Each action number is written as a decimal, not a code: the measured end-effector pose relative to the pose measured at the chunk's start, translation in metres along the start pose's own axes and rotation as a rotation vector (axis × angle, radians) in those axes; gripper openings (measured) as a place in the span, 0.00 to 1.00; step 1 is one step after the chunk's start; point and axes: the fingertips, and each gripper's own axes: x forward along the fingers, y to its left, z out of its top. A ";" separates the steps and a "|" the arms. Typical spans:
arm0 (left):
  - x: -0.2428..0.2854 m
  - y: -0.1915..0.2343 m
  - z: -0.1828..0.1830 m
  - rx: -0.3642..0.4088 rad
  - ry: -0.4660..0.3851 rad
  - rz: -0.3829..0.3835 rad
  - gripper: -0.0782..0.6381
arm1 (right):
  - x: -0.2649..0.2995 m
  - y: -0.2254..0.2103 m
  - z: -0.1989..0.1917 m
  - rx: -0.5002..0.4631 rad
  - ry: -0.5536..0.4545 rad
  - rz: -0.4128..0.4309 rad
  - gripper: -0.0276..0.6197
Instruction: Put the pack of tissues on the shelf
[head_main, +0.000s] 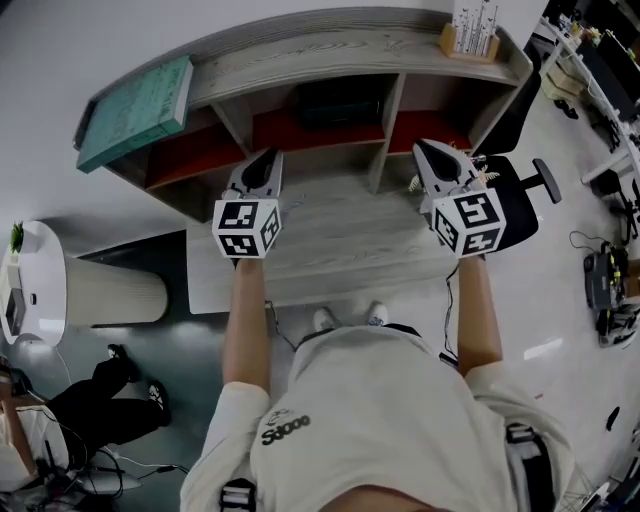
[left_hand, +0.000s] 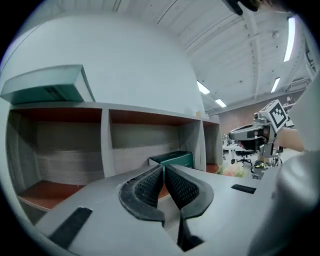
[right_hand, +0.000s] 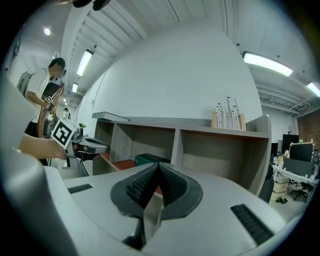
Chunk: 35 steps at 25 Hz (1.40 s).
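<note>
The pack of tissues (head_main: 338, 103) is a dark green box lying in the middle compartment of the wooden shelf (head_main: 350, 45). It also shows past the jaws in the left gripper view (left_hand: 175, 159) and in the right gripper view (right_hand: 149, 160). My left gripper (head_main: 268, 157) hovers over the desk in front of the left-middle divider, its jaws shut with nothing between them (left_hand: 164, 167). My right gripper (head_main: 424, 148) hangs before the right compartment, also shut and empty (right_hand: 159, 166). Neither touches the pack.
A teal book (head_main: 135, 110) lies on the shelf top at the left, and a wooden holder of pens (head_main: 470, 35) stands at the right. The shelf stands on a grey desk (head_main: 330, 255). An office chair (head_main: 520, 190) is right of the desk. A person (right_hand: 45, 92) stands far left.
</note>
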 end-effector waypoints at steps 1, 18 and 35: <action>-0.008 0.001 0.004 0.014 -0.005 0.012 0.15 | -0.001 0.003 0.003 -0.001 -0.004 0.011 0.05; -0.071 -0.015 0.058 0.176 -0.078 0.012 0.13 | -0.005 0.046 0.039 -0.120 -0.038 0.085 0.05; -0.066 -0.023 0.070 0.205 -0.109 -0.012 0.13 | -0.001 0.055 0.043 -0.174 -0.024 0.088 0.05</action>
